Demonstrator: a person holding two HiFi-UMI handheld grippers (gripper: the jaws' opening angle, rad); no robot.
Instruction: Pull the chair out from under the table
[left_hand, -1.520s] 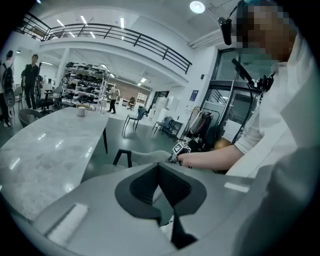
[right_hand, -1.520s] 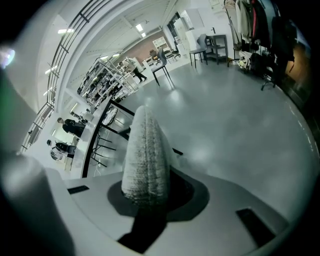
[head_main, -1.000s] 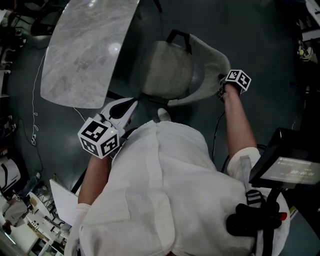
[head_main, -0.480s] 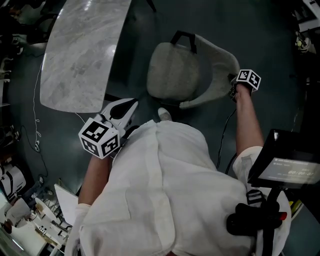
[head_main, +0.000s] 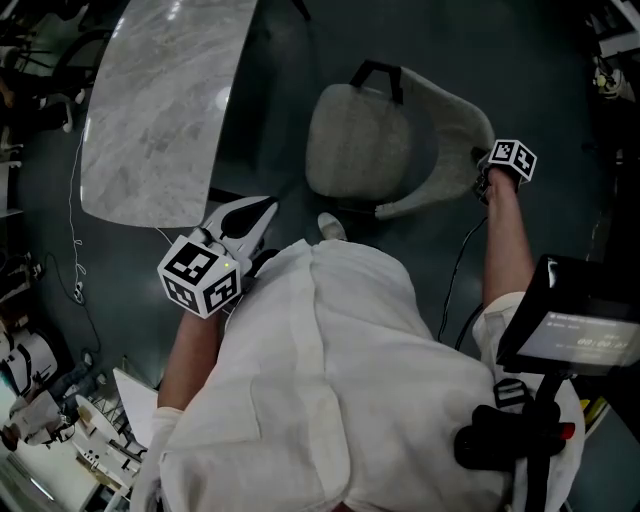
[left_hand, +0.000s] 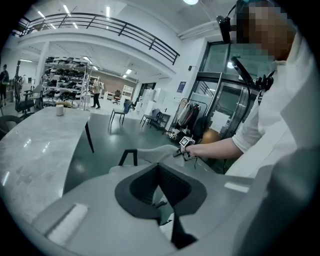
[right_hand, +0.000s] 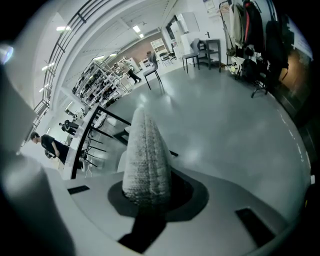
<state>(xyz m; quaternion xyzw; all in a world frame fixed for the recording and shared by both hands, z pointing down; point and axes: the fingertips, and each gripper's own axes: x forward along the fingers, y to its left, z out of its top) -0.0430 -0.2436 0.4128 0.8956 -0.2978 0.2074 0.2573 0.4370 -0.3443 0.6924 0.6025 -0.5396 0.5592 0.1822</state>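
In the head view, the chair (head_main: 365, 140) stands on the dark floor (head_main: 540, 60) to the right of the marble table (head_main: 165, 110). Its seat is clear of the top, with a strip of floor between them. The right gripper (head_main: 490, 170) is clamped on the end of the curved backrest (head_main: 450, 125), at the side away from the table, and its marker cube (head_main: 512, 160) faces up. The left gripper (head_main: 262, 210) hangs just off the table's near corner, above the person's white shirt (head_main: 330, 380), touching nothing.

In the left gripper view, the jaws of the left gripper (left_hand: 159, 167) meet at their tips with nothing between them. Beyond them the chair (left_hand: 150, 152) shows, with the right gripper (left_hand: 184, 150) on its backrest. The table (left_hand: 35, 145) stretches along the left.

In the right gripper view, the right gripper (right_hand: 147, 192) is closed on the grey woven edge of the backrest (right_hand: 145, 155). That edge rises from between the dark pads (right_hand: 185, 195) like a cone. Open floor (right_hand: 225, 125) lies behind it.
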